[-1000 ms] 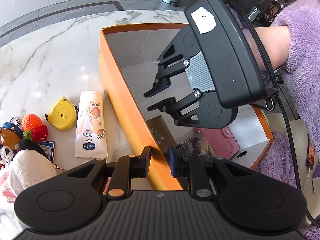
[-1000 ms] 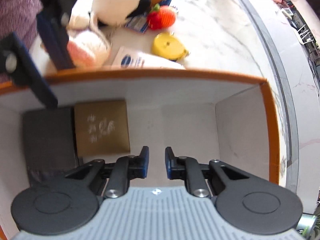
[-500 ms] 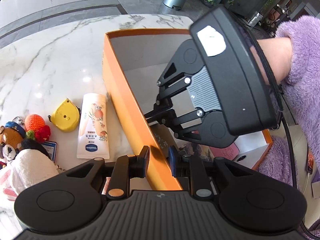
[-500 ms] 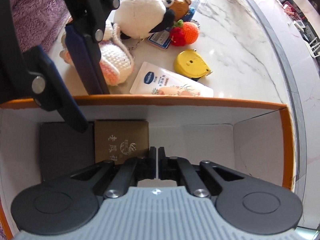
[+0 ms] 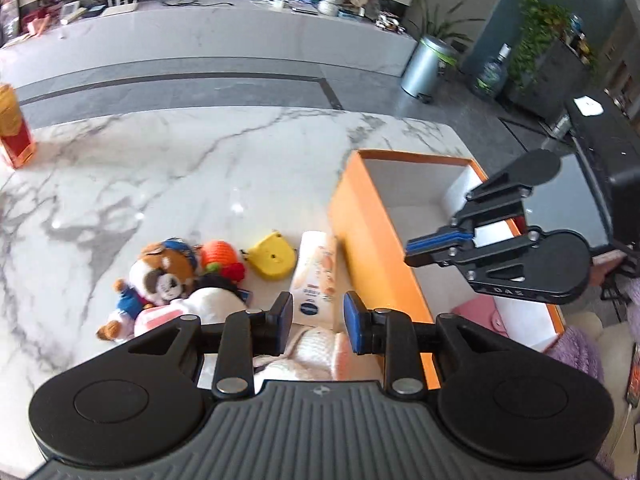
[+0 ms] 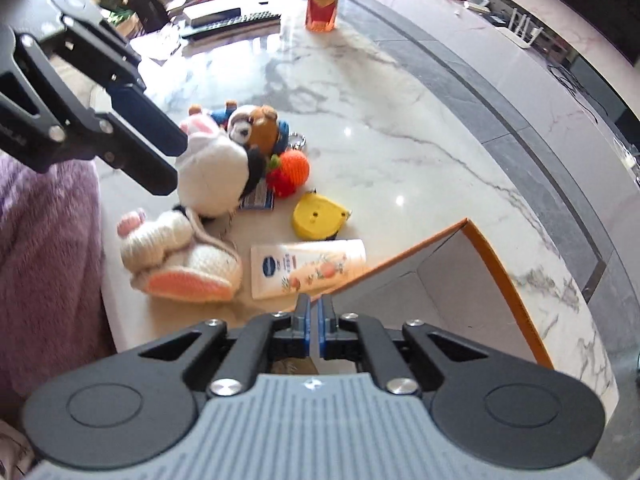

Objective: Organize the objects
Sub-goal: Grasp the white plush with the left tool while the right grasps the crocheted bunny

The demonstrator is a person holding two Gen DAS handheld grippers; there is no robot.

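While the left gripper (image 5: 316, 318) stands narrowly open and empty at lower centre, having just been opening, the soft knitted toy (image 5: 316, 350) below it probably squashes easily, so gripping its thick middle seems best.

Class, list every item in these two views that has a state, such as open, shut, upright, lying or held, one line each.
left gripper: open, jaws just opening, nothing between them.
right gripper: shut, empty.
orange box: open, no lid on.
lotion tube: lying flat beside the box, cap shut.
yellow tape measure: lying flat.
pink wallet: inside the box, snapped shut.
red can: upright.
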